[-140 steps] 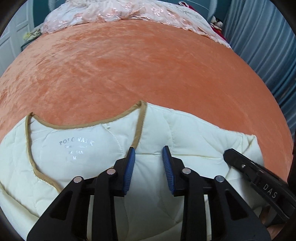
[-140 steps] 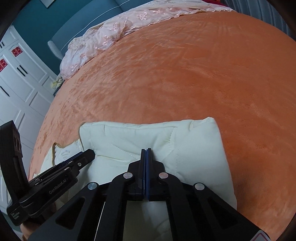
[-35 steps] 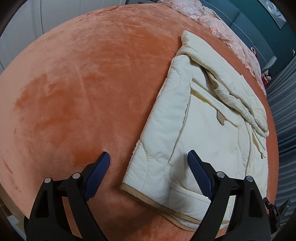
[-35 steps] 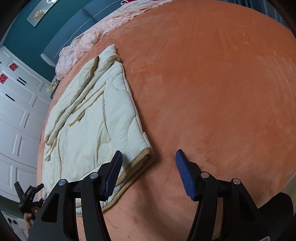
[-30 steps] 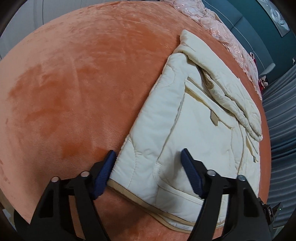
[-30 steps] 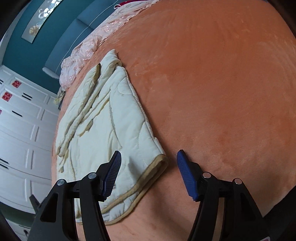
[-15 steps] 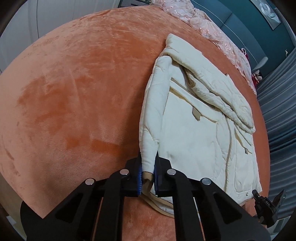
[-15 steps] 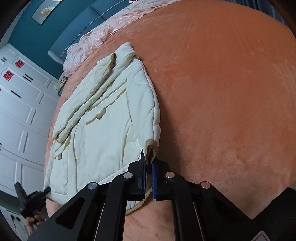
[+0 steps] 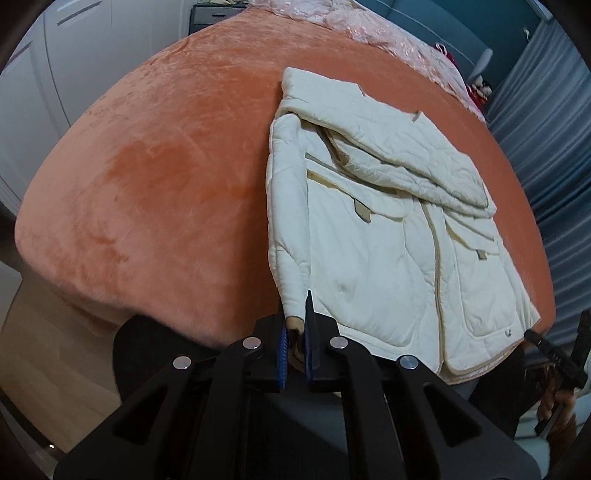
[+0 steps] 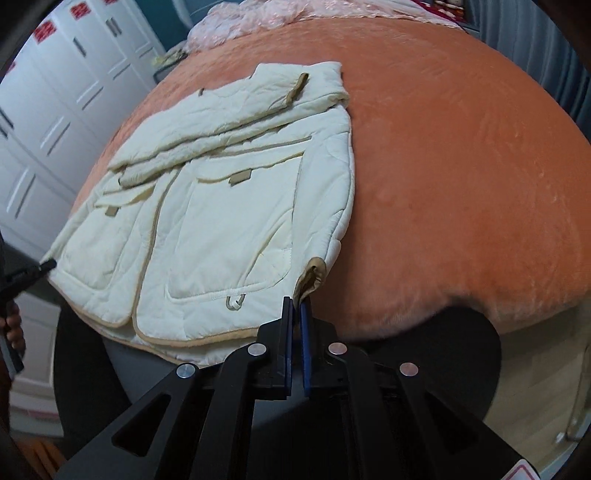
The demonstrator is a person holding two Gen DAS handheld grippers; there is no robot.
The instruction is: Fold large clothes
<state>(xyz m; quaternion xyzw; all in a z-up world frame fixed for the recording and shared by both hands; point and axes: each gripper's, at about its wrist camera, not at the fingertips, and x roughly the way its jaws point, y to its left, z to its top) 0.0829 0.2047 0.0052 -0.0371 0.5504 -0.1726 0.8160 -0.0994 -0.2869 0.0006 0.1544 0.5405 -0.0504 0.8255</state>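
A cream quilted jacket (image 9: 384, 236) with tan trim lies front up on the orange bed, its sleeves folded across the chest; it also shows in the right wrist view (image 10: 229, 206). My left gripper (image 9: 295, 325) is shut on the jacket's left hem corner, lifted off the bed's near edge. My right gripper (image 10: 295, 306) is shut on the right hem corner, also raised. The hem between them hangs over the bed edge. The right gripper shows at the left view's far right (image 9: 554, 358); the left gripper's tip shows at the right view's left edge (image 10: 33, 271).
The orange plush bed cover (image 9: 155, 177) spreads wide around the jacket. A pink lace blanket (image 9: 362, 26) lies at the head. White wardrobe doors (image 10: 51, 110) stand on one side, blue curtains (image 9: 546, 122) on the other. Wooden floor (image 10: 535, 387) lies below the bed edge.
Both grippers closed on the jacket's hem corners about half a second ago. They have since pulled back and up, dragging the hem toward and over the bed's near edge.
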